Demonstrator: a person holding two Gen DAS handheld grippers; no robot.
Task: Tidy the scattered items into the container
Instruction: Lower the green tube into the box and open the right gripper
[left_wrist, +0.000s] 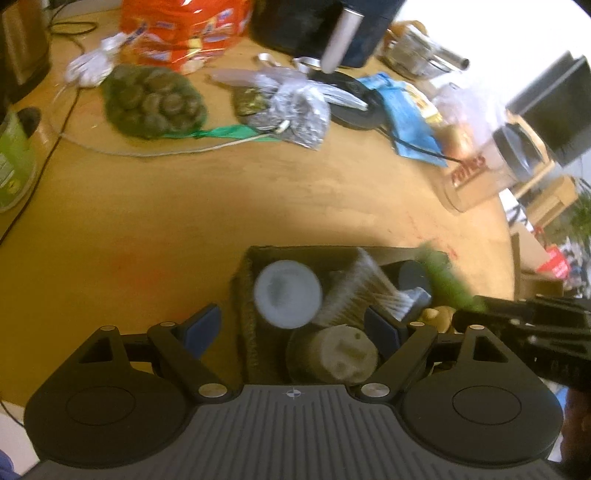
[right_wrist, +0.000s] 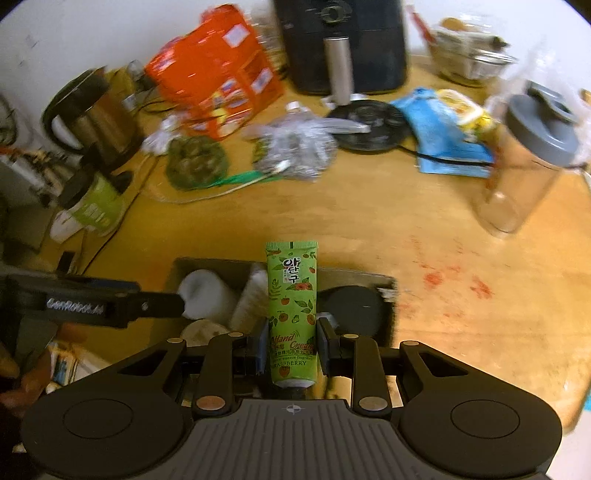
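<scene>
We hold a green hand cream tube (right_wrist: 293, 314) in our right gripper (right_wrist: 291, 350), pads pinching its lower body near the cap, poised just above the dark container (right_wrist: 207, 264). The tube looks light, soft and squeezable, so a gentle grip there suits it. Our left gripper (left_wrist: 295, 328) hangs wide open and empty over the container's left side, above a white jar (left_wrist: 288, 293).

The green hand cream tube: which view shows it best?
The right wrist view: the green hand cream tube fills the centre, label readable, clamped in the right hand-held gripper above the container. The left wrist view shows only a green blur at the right.
</scene>
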